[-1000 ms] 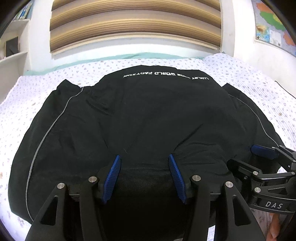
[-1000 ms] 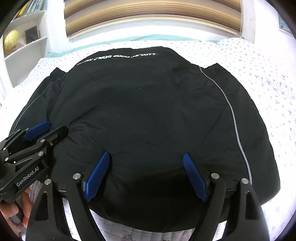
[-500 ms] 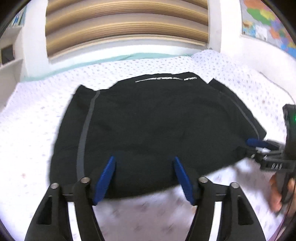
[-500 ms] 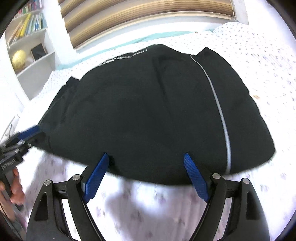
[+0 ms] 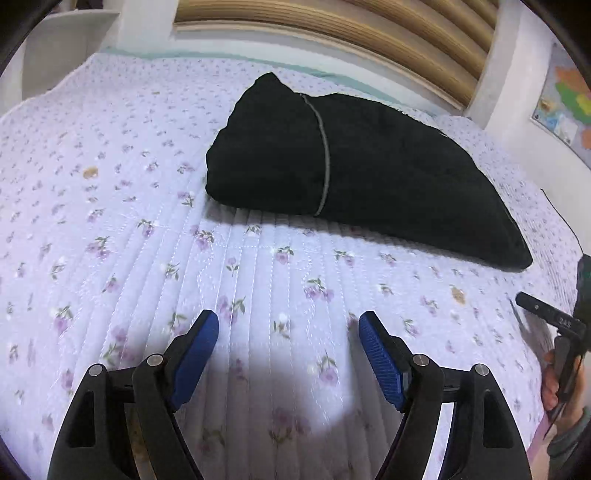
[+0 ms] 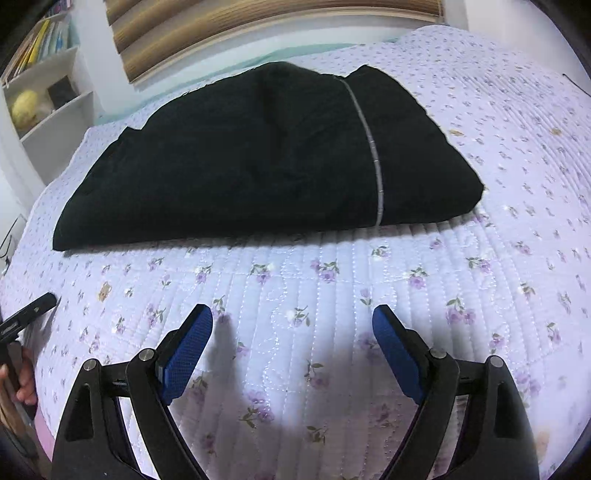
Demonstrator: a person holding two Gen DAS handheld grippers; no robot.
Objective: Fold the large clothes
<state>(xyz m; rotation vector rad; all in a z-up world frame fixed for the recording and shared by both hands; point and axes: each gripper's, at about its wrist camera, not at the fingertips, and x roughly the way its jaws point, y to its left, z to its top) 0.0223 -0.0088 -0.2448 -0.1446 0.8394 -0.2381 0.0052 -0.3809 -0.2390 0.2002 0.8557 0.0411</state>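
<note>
black garment (image 6: 258, 158) folded into a thick bundle on the flowered quilt (image 6: 498, 221), a thin grey stripe (image 6: 369, 140) running across its right part. right gripper (image 6: 291, 332) low in front, blue pads (image 6: 188, 343) spread wide, nothing between them, well apart from the garment. left gripper (image 6: 26, 314) just visible at the left edge. shelves (image 6: 48, 110) with books and a yellow ball (image 6: 24, 109) behind.

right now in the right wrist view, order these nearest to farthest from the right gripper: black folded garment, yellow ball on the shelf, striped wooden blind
1. The black folded garment, lying on the floral quilt straight ahead of the right gripper.
2. The yellow ball, on the white shelf at far left, past the bed's edge.
3. The striped wooden blind, on the back wall beyond the bed.
</note>
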